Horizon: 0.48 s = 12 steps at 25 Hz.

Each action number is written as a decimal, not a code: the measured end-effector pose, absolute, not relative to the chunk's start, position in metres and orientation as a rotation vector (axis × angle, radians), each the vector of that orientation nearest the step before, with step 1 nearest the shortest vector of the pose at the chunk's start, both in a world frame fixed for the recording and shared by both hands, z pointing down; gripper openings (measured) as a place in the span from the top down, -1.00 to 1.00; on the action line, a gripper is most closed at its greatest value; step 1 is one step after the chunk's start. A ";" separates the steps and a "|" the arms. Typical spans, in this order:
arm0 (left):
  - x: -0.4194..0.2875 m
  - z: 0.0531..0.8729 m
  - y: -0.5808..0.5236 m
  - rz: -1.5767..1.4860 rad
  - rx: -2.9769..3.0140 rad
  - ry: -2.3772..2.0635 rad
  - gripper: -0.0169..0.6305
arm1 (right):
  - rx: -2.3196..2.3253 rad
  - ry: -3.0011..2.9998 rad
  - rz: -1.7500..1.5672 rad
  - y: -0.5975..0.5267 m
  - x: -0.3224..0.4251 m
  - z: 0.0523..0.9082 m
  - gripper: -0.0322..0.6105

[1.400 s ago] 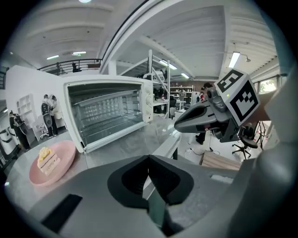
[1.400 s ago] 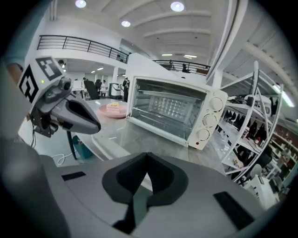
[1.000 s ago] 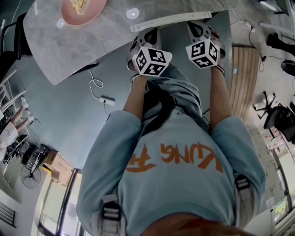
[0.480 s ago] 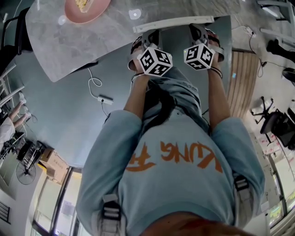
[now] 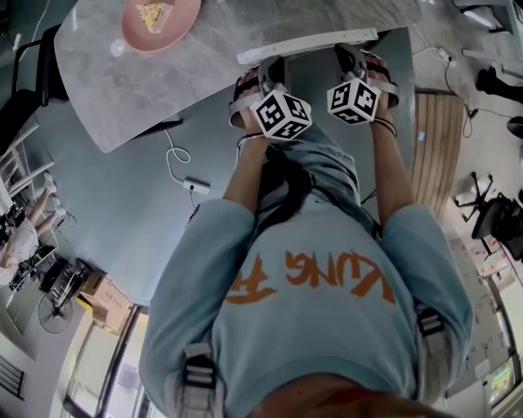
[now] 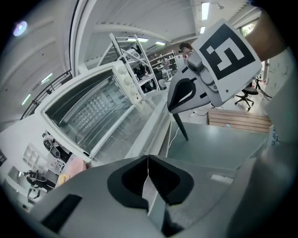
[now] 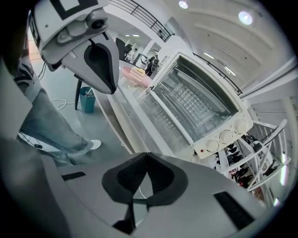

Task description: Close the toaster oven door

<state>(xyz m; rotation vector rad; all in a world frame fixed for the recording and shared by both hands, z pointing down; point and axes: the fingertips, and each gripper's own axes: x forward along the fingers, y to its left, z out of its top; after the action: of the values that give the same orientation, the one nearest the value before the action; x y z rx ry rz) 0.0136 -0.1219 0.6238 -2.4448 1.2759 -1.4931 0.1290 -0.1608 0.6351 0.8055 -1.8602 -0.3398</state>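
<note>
The white toaster oven (image 6: 88,109) (image 7: 200,100) stands on a table with its glass door (image 6: 128,135) (image 7: 151,121) folded down and open; the wire rack inside shows. In the head view the door's white handle bar (image 5: 306,45) lies just beyond both grippers. My left gripper (image 6: 148,159) (image 5: 268,72) is shut with nothing between its jaws, close to the door's front edge. My right gripper (image 7: 147,155) (image 5: 353,55) is shut and empty too, beside the left one. Each gripper shows in the other's view, the right gripper (image 6: 184,132) and the left gripper (image 7: 111,88).
A pink plate (image 5: 161,18) (image 7: 136,74) with food sits on the grey marble table (image 5: 122,82), left of the oven. Three knobs (image 7: 226,135) line the oven's right side. A white cable and power strip (image 5: 193,184) lie on the floor, and a teal bin (image 7: 86,100) stands there.
The head camera has shifted, so the plate and table appear further right. Both grippers stay shut near the handle bar; the left marker cube has drifted slightly right.
</note>
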 end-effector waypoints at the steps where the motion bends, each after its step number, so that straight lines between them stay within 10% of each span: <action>1: 0.014 0.622 -0.122 -1.494 -2.439 1.269 0.94 | 0.795 -1.861 -0.344 -0.161 0.129 0.634 0.90; 12: 0.009 0.591 -0.127 -1.481 -2.370 1.205 0.88 | 0.734 -1.882 -0.411 -0.165 0.126 0.601 0.65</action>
<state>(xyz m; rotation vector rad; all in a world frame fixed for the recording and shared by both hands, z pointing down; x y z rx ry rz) 0.0087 -0.1270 0.5907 -2.3704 1.2054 -1.4813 0.1256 -0.1653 0.6009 0.7339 -1.8824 -0.4112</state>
